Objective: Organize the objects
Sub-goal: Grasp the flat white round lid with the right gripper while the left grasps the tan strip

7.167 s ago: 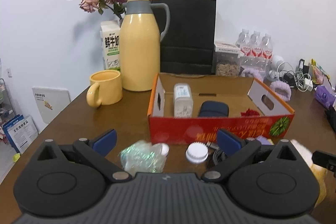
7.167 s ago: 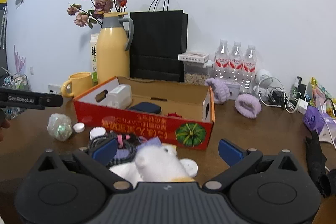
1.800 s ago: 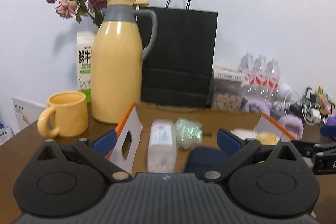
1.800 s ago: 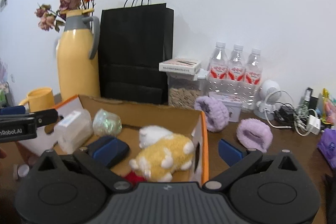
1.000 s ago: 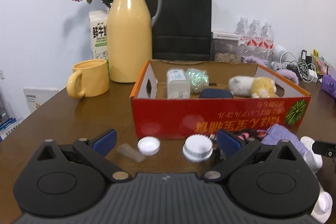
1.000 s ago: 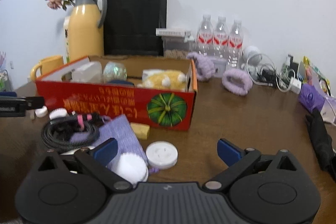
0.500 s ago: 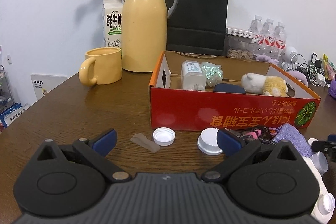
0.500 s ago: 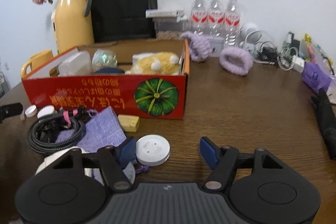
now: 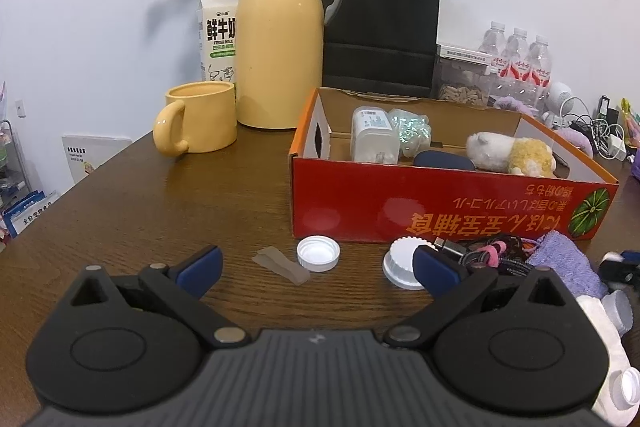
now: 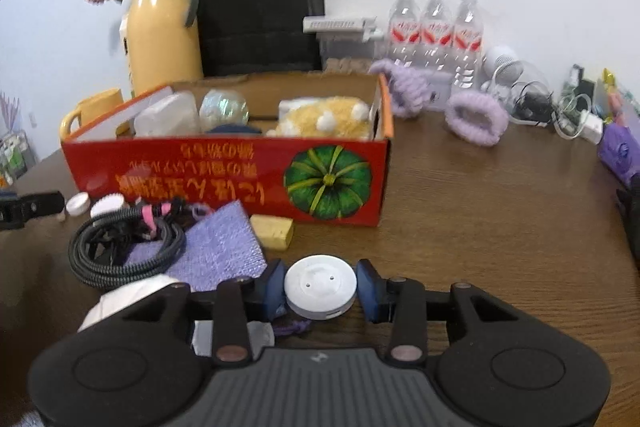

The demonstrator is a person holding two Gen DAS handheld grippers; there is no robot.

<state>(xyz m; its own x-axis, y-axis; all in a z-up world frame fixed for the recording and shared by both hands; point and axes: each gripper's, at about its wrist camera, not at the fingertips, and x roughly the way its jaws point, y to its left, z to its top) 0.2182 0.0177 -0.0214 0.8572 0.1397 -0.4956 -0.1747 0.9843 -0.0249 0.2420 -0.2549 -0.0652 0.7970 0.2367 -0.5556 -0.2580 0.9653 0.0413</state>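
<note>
White plastic disc, likely light, rigid and slick, was pinched at its rim by closing right gripper; left gripper spread, empty.

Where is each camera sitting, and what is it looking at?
Left wrist view: sits on the left gripper, looking across the wooden table at the red cardboard box; its open blue fingers show.
Right wrist view: sits on the right gripper, looking at the same box; its fingers have just been closing around a white round disc.
Both views share the box, the yellow thermos and the black cable coil.
</note>
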